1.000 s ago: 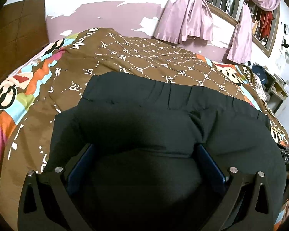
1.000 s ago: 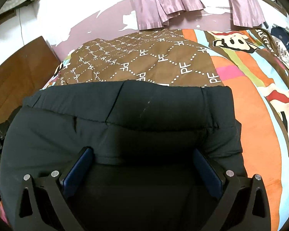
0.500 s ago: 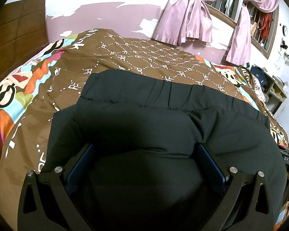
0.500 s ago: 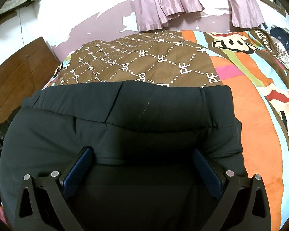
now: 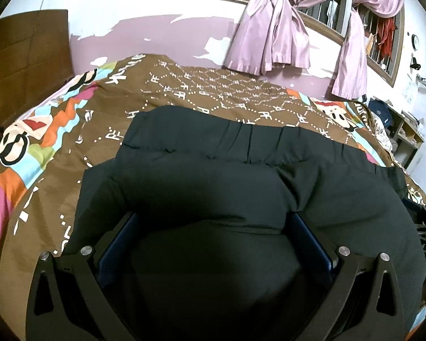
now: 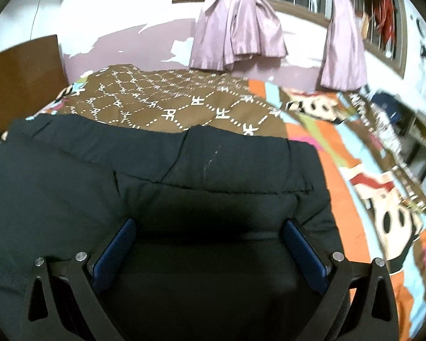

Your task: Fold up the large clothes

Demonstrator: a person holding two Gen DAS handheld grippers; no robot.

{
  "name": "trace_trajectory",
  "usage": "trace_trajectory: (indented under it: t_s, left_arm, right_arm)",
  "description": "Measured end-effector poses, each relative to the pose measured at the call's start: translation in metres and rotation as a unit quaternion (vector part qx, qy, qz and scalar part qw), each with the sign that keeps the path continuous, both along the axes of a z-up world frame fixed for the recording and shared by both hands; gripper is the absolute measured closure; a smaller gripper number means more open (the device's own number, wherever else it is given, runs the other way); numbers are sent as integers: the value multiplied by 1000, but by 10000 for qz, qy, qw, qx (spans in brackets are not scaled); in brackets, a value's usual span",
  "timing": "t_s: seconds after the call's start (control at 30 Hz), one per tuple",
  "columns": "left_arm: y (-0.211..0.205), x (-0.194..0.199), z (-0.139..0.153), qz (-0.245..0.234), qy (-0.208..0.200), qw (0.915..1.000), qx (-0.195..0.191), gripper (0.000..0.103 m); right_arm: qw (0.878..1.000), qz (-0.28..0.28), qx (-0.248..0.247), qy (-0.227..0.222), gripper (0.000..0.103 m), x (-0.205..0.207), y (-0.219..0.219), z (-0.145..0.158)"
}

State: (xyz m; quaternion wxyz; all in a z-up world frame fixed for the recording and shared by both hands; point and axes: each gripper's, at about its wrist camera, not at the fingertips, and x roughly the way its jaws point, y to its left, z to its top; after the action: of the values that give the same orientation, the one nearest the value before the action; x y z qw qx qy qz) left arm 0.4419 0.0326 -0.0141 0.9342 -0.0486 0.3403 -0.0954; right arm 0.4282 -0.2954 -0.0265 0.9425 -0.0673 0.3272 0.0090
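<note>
We have the jacket (image 5: 213,187) lying on the bed (image 5: 56,170) — black, puffy, quilted, already doubled over so a thick roll of it sits between each pair of fingers. On the left gripper (image 5: 213,224) the fingers stand wide apart, with padding bulging up between them; whether they press it, we cannot tell. The right gripper (image 6: 210,227) looks the same, fingers (image 6: 304,250) spread, cloth filling the gap.

We judge the jacket soft and springy, light for its bulk, and its shell likely slick — it will want to puff open again and slide off itself. A pinch on loose fill would slip. We would take hold at a stitched seam or the hem band at 12 o'clock in the right view (image 6: 241,159), where the layers are thin and firm, one gripper near each corner.
</note>
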Motion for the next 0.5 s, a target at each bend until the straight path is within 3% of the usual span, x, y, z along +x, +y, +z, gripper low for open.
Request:
trace_trajectory:
  t_s: [0.17, 0.33, 0.5]
  left_arm:
    - [3, -12, 15, 89, -144, 9998, 80, 1]
    - [27, -34, 31, 376, -450, 9982, -155, 1]
    - [60, -34, 36, 654, -334, 9966, -384, 1]
  right_arm:
    - [9997, -24, -183, -175, 0, -13, -3, 5]
    - [9989, 64, -181, -438, 0, -39, -26, 16]
    - [9986, 152, -141, -479, 0, -52, -53, 22]
